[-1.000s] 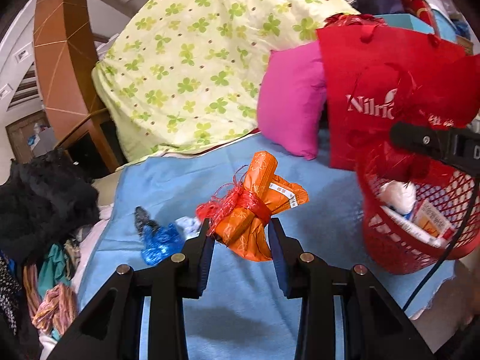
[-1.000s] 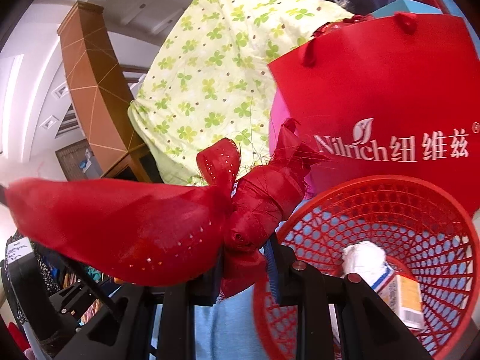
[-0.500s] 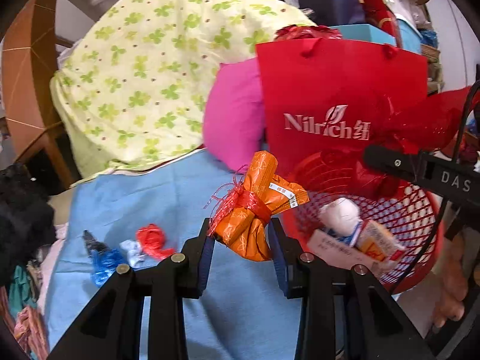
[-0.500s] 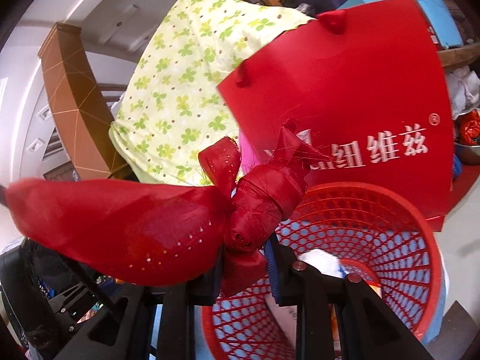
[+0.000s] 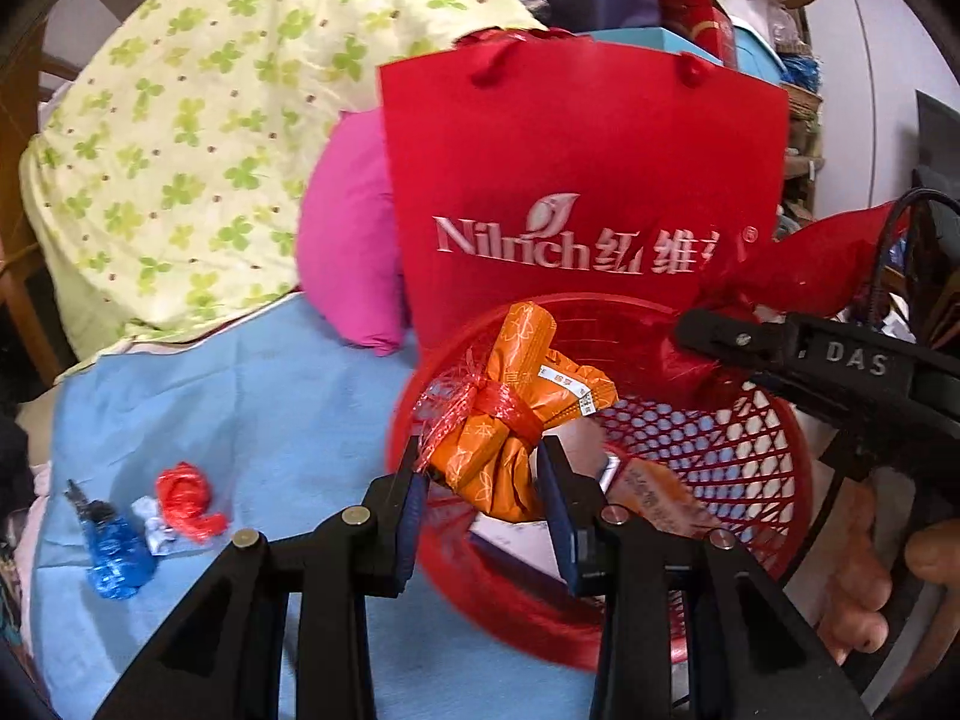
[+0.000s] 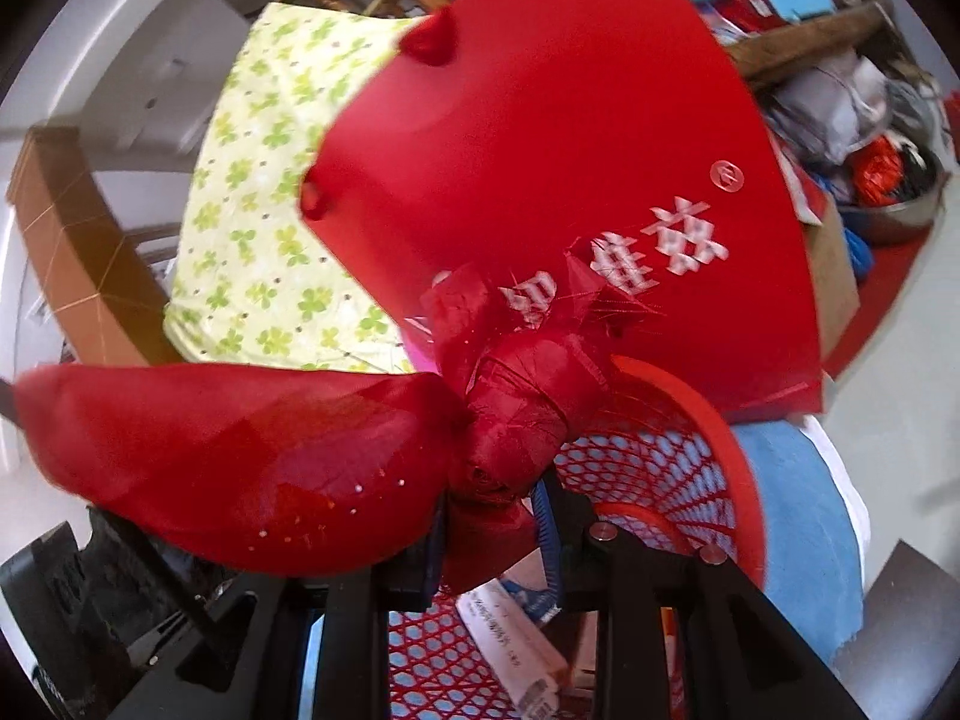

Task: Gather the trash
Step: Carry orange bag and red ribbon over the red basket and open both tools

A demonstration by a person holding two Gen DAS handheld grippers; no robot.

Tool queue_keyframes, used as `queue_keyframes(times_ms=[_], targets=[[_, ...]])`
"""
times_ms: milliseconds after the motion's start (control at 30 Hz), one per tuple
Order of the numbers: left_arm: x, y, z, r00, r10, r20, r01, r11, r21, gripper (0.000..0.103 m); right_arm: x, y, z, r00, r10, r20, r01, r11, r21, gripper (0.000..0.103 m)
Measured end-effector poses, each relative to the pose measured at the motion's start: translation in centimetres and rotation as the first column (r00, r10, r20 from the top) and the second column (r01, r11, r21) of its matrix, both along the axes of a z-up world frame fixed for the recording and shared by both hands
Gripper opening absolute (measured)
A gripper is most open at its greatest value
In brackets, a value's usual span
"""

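I'm in a cluttered home bedroom: a clover-print quilt (image 5: pixel 198 120), pink pillow (image 5: pixel 351 228), blue bedsheet (image 5: pixel 240 408), stacked boxes (image 5: pixel 690 18).

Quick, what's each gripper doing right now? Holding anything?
Left gripper: closed on the orange wrapper bundle, above the red basket.
Right gripper: closed on the red wrapper bundle.

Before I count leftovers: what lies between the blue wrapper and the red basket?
In the left wrist view, a white scrap and red scrap beside the blue wrapper, then bare blue cloth to the red basket.
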State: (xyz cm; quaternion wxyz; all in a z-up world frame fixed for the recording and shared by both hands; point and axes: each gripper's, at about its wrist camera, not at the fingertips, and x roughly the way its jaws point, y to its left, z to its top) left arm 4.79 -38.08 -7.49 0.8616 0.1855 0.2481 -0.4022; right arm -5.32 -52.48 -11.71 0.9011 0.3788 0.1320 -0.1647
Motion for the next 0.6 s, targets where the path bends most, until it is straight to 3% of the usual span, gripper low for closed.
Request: queue_keyframes(times_ms=[100, 167, 300, 467, 600], targets=[[-0.3, -1.1, -0.5, 0.999, -0.031, -0.010, 0.031, 0.999, 0.016, 0.043, 0.0, -0.9, -0.6, 1.000, -0.012, -0.018, 0.013, 0.999, 0.045, 0.029], [-0.5, -1.4, -0.8, 0.999, -0.039, -0.016, 0.039, 0.999, 0.018, 0.055, -0.1, -1.3, -1.0, 1.000, -0.016, -0.025, 0.018, 0.997, 0.075, 0.033], [-0.5, -1.2, -1.4, 0.999, -0.030, -0.021, 0.030, 0.999, 0.020, 0.059, -0.4, -1.4, -0.8, 0.999, -0.028, 0.015, 0.027, 0.996, 0.089, 0.060], [0.3, 1.0, -1.9, 1.000, 0.015, -0.023, -0.015, 1.000, 0.016, 0.059, -1.3, -0.3, 0.8, 0.993, -0.034, 0.111, 0.033, 0.999, 0.016, 0.060], [1.3, 4.1, -2.6, 0.996, 0.081, -0.021, -0.081, 0.996, 0.021, 0.060, -0.9, 1.0, 1.8, 0.990, -0.011, 0.139, 0.018, 0.999, -0.050, 0.060]])
